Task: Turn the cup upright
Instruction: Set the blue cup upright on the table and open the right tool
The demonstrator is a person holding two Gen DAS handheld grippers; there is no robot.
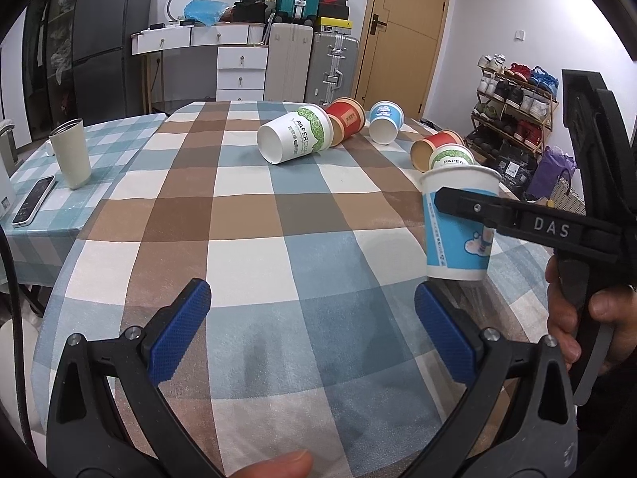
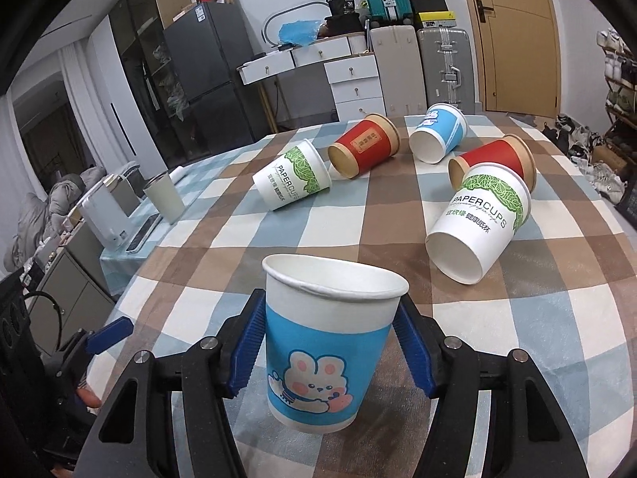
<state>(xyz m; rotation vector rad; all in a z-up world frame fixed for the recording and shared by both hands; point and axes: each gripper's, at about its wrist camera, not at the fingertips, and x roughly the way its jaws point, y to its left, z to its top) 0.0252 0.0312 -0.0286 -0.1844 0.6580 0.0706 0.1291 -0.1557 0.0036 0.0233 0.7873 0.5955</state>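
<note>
Left gripper (image 1: 312, 332) is held spread and empty over the table's (image 1: 247, 215) near edge, kept clear. Blue bunny cup (image 2: 330, 342) is stood mouth-up near the right edge, pinched between right gripper (image 2: 330, 348) pads, likely for steady placement.

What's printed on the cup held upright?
A white rabbit cartoon on a blue band, on the cup; clearest in the right wrist view.

Even, bright indoor light – shadows fall soft and faint. Focus is sharp. Fisheye bending and black vignette mark the edges
</note>
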